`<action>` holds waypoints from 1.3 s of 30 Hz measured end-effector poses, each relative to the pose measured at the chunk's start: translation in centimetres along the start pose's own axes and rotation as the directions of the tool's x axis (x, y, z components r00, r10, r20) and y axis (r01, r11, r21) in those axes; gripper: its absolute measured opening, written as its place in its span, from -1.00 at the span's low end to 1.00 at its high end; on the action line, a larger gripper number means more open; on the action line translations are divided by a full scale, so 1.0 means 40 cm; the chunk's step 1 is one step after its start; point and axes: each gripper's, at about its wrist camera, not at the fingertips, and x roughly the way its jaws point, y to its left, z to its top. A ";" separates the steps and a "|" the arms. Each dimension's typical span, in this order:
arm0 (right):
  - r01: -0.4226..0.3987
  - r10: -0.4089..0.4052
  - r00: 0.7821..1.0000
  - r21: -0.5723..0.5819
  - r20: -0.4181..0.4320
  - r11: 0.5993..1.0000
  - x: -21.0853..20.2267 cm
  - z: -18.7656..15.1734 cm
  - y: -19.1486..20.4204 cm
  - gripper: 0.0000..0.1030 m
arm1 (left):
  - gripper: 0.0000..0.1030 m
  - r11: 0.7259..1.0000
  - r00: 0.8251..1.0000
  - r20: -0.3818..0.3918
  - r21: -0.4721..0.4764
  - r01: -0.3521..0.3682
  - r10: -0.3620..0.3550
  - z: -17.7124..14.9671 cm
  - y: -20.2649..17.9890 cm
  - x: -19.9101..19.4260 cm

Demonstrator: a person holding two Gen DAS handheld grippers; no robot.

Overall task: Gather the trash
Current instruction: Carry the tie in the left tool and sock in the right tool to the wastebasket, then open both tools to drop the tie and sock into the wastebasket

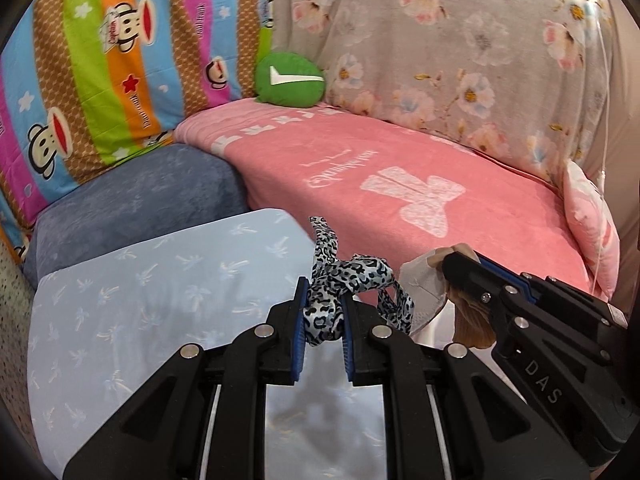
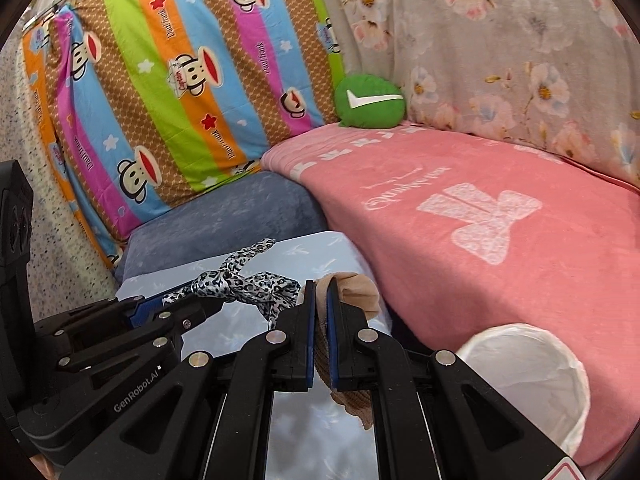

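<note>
While both hang above the pale blue tabletop [image 1: 132, 280], left tongs [image 1: 323, 312] clamped on a leopard-print ribbon [image 1: 352, 270], right tongs [image 2: 320, 312] nearly closed on a tan stocking [image 2: 356, 284], white-lined bin [image 2: 528, 376] beside the pink bed [image 2: 520, 248].

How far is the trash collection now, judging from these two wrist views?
Done: the pink blanket shows no loose items. In hand: the left gripper is shut on a leopard-print ribbon, and the right gripper is shut on a beige stocking. Left: neither item is in the white-lined bin yet; both hang beside it, above the light blue surface.
</note>
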 end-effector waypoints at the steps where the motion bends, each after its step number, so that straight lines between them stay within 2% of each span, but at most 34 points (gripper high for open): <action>1: 0.006 -0.006 1.000 0.005 0.003 1.000 -0.013 -0.002 -0.015 -0.91 | -0.71 1.000 1.000 0.000 0.007 0.008 -0.008 -0.001 -0.016 -0.001; 18: 0.083 -0.087 0.995 0.088 0.041 0.993 -0.161 -0.034 -0.226 -0.91 | -0.71 0.989 0.996 -0.019 0.114 0.094 -0.092 -0.021 -0.250 -0.010; 29: 0.115 -0.123 0.991 0.141 0.050 0.983 -0.218 -0.054 -0.334 -0.91 | -0.69 0.979 0.991 -0.044 0.158 0.131 -0.126 -0.032 -0.351 -0.004; 39: 0.135 -0.142 0.989 0.158 0.037 0.978 -0.238 -0.069 -0.393 -0.91 | -0.67 0.972 0.988 -0.057 0.184 0.150 -0.141 -0.040 -0.417 0.008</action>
